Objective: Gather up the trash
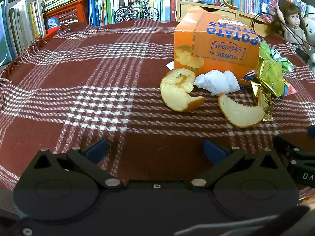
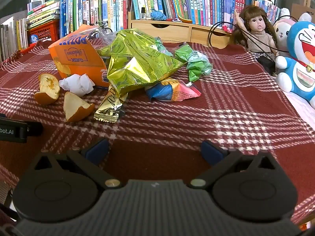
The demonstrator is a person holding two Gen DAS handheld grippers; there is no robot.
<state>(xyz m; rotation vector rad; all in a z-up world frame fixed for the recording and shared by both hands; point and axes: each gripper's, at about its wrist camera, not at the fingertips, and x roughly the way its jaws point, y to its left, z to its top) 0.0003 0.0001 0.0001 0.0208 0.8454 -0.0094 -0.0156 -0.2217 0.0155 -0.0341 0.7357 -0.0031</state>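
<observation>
Trash lies in a heap on the red plaid tablecloth [image 1: 78,74]. An orange potato sticks box [image 1: 216,45] [image 2: 78,59] stands at the back. In front of it lie a crumpled white tissue [image 1: 216,82] [image 2: 77,84] and two orange peels [image 1: 177,90] [image 1: 240,112] [image 2: 48,91] [image 2: 75,108]. A green-gold foil bag [image 2: 137,63] [image 1: 269,72], a gold wrapper [image 2: 111,108], a green wrapper [image 2: 195,63] and a blue-pink wrapper [image 2: 171,90] lie to the right. My left gripper [image 1: 155,149] and right gripper [image 2: 154,149] both stand open and empty, short of the heap.
Bookshelves line the back. A red crate [image 1: 67,12] and a model bicycle [image 1: 136,11] stand at the far edge. A wooden drawer unit [image 2: 177,31], a doll [image 2: 258,37] and plush toys [image 2: 299,63] crowd the right side.
</observation>
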